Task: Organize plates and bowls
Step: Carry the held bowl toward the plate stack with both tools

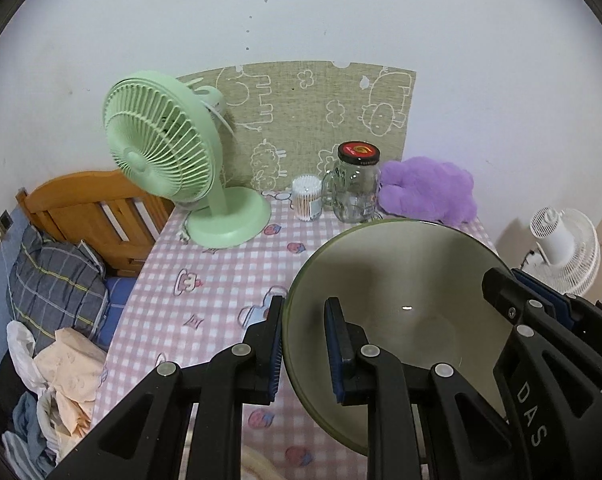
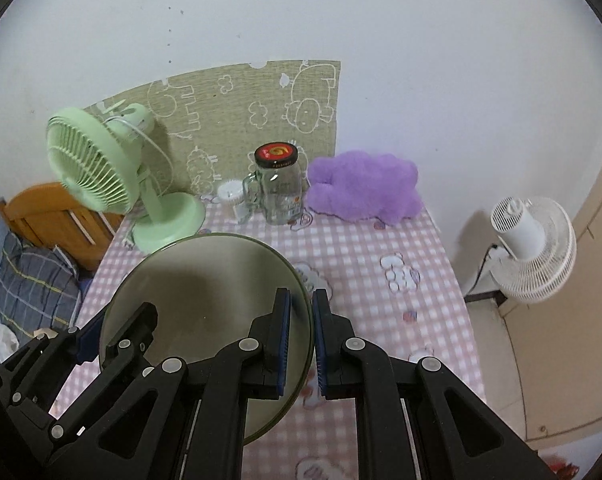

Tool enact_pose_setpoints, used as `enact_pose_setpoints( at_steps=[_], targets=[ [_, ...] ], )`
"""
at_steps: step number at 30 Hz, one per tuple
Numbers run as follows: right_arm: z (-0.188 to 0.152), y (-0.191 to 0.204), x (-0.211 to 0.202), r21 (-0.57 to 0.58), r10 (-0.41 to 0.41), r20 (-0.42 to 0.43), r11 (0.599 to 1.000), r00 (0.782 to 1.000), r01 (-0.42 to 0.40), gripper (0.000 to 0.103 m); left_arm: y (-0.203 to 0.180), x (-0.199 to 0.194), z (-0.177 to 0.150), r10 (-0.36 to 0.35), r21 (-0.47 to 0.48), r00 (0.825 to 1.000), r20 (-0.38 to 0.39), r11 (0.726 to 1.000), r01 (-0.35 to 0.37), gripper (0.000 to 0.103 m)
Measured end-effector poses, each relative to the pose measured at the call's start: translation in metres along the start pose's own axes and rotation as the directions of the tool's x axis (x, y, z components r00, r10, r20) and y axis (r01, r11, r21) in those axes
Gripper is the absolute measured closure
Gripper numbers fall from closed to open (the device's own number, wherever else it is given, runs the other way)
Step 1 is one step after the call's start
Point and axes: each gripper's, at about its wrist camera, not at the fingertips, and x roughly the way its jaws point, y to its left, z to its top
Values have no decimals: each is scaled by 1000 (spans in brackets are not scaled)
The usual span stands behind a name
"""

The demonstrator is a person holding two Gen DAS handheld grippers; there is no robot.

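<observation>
Clamping the empty green bowl [image 1: 401, 280] by opposite rims: left gripper [image 1: 305, 344], right gripper [image 2: 301, 340].

You have one bowl [image 1: 401, 300], gripped by two tongs: the left tongs [image 1: 303, 344] at its 9 o'clock rim, the right tongs [image 2: 301, 344] at 3 o'clock. On the worktop [image 2: 381, 300] you see one green fan [image 1: 161, 148] at 10 o'clock, one glass jar [image 1: 357, 184], one tub of cotton swabs [image 1: 307, 198], one purple plush [image 1: 429, 192]. One white fan [image 2: 529, 244] stands off at 3 o'clock.
</observation>
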Motion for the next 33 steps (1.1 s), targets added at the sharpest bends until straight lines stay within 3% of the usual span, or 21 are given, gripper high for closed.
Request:
enact_pose_setpoints(
  at_steps=[11,22,33],
  targets=[
    [-45,18,-56,34,-52,32,998,998,50,89,17,-44,-39,-59,28,998,32,998,59,86],
    [-94,5,-90,98,-116,28,989,993,113,89,4,-70,-78,-133,84,991,20,988,131,86],
    [-135,-21,-96,107,-107,-13,988,994,108,89,-19,-77,-118,-119,74,993,-14,990,120,86]
  ],
)
